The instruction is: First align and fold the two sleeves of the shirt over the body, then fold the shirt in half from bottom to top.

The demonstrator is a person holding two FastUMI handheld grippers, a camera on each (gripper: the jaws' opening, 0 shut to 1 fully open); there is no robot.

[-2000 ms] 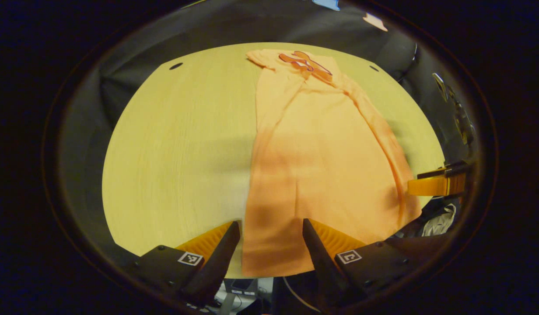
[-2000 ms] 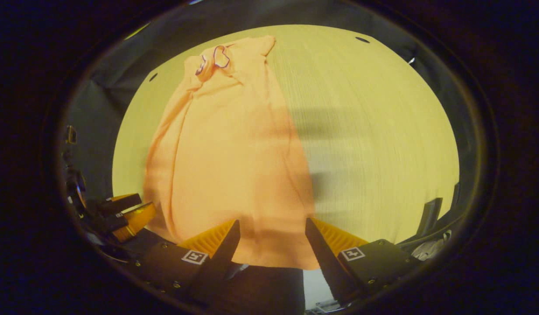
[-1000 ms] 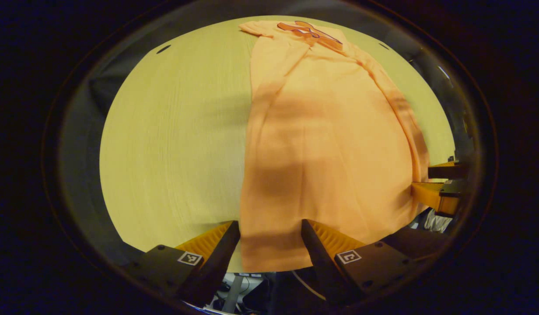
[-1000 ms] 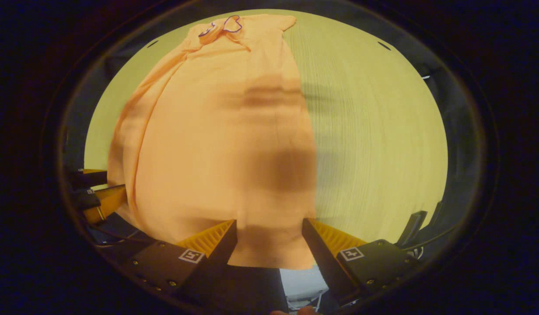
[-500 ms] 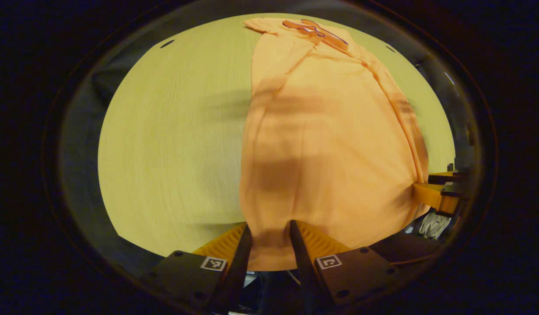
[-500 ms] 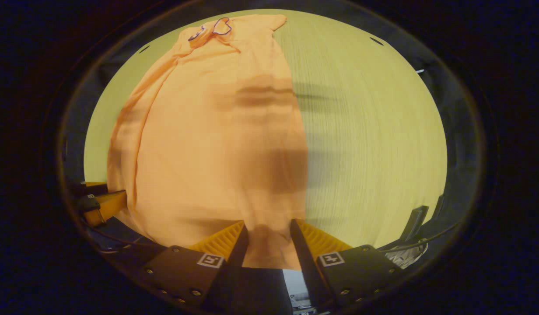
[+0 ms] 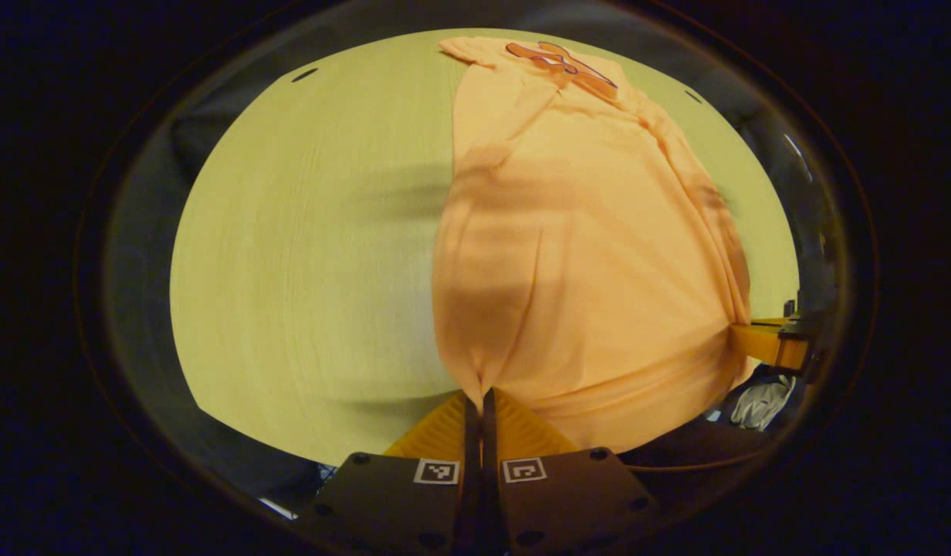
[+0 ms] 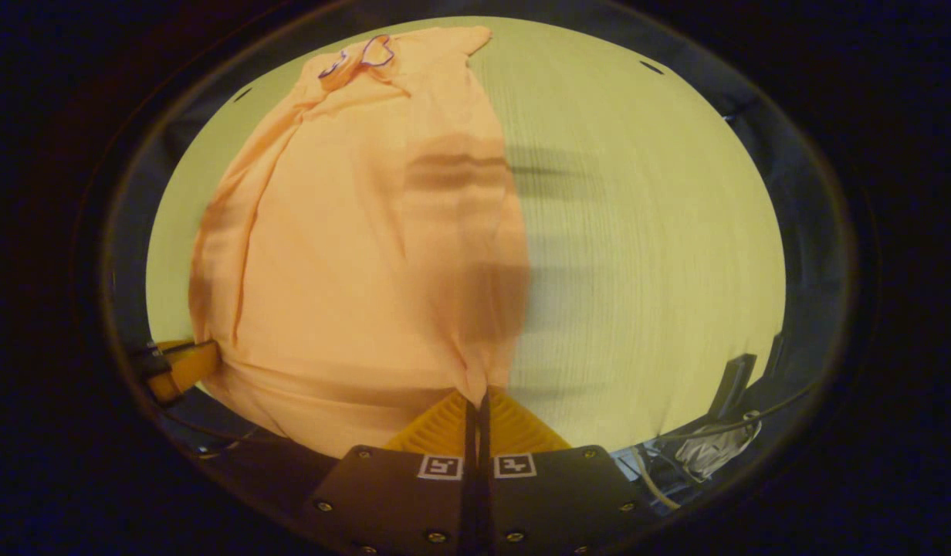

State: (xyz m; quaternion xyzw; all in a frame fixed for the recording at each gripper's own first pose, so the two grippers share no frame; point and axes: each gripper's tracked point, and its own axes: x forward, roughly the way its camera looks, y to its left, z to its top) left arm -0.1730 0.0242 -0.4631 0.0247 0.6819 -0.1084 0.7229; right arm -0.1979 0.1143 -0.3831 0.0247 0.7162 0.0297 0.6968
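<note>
Orange fabric at the shirt's [image 7: 576, 255] bottom hem is pinched between the closed fingers of the left hand-held gripper [image 7: 475, 395] and of the right hand-held gripper [image 8: 476, 398], one at each near corner. From both, the shirt lies straight ahead on the desk [image 7: 306, 255], its long axis running away toward the collar [image 7: 560, 60] at the far end. Judged next: carry the hem forward along that axis, both hands equally placed.

cloth-walled booth [image 7: 174, 139], wooden table [image 7: 306, 255]
</note>
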